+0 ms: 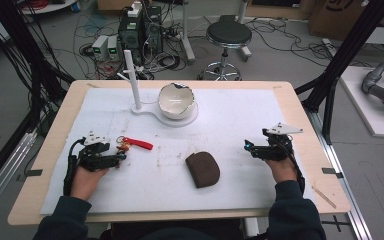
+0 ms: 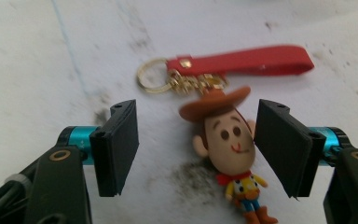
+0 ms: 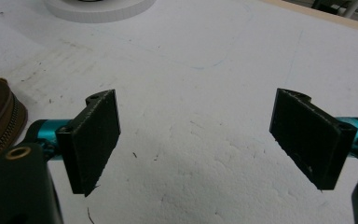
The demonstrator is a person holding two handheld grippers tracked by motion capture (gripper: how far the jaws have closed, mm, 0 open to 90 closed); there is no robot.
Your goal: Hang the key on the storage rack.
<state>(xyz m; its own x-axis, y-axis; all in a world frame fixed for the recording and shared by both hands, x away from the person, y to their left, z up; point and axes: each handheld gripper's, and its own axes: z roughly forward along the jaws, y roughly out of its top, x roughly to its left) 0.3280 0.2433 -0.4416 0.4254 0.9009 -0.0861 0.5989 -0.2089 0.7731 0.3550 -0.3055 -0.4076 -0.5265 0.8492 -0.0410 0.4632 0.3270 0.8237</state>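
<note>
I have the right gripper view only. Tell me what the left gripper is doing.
Observer: The left gripper is open, its jaws either side of a cowboy figure keychain lying on the white mat.
Operator: Describe the keychain's strap.
Observer: A red strap with a gold ring lies just beyond the figure's hat.
Operator: Name the brown thing at my left edge.
Observer: A brown zip pouch, flat on the mat between the two grippers.
</note>
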